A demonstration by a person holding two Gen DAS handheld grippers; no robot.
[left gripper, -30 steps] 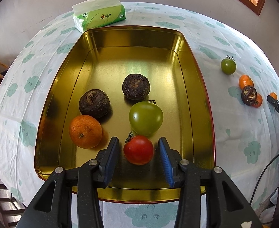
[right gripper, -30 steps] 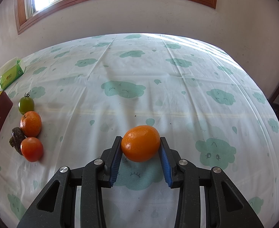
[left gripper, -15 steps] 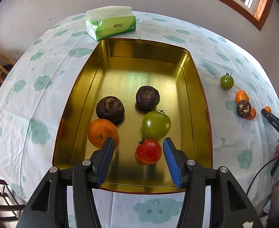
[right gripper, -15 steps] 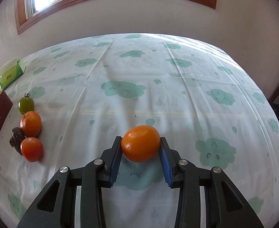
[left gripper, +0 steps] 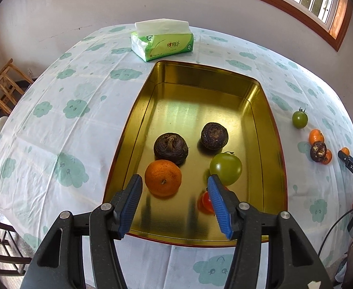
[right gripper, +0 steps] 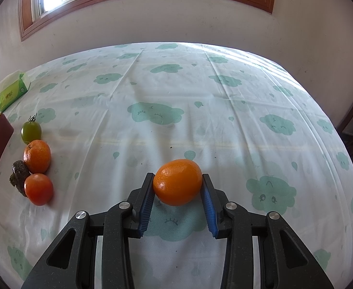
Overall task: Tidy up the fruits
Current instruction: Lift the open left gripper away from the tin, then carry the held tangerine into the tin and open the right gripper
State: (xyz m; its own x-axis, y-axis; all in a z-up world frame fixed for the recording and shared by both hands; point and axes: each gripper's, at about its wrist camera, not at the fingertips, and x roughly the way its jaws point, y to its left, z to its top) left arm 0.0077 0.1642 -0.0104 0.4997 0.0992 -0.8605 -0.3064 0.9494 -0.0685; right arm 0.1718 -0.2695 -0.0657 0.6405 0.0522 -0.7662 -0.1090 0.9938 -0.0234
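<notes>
Right gripper (right gripper: 177, 192) clamped on an orange (right gripper: 177, 181) over the tablecloth (right gripper: 200, 96). Left gripper (left gripper: 175, 193): jaws just been opening, now apart, nothing between them, above the gold tray (left gripper: 200, 103); red tomato (left gripper: 206, 202) lies there beside the right finger.

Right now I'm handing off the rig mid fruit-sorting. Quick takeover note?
Left gripper: open, nothing between the pads; its jaws have just been opening, over the near end of the tin.
Right gripper: shut on an orange, above the tablecloth.
Done, in the tin: orange in tin, two dark fruits, green tomato, red tomato, the last partly hidden behind a left finger.
Left, on the cloth beside the tin: small green tomato, two oranges, one dark fruit. The held orange also needs placing.
</notes>
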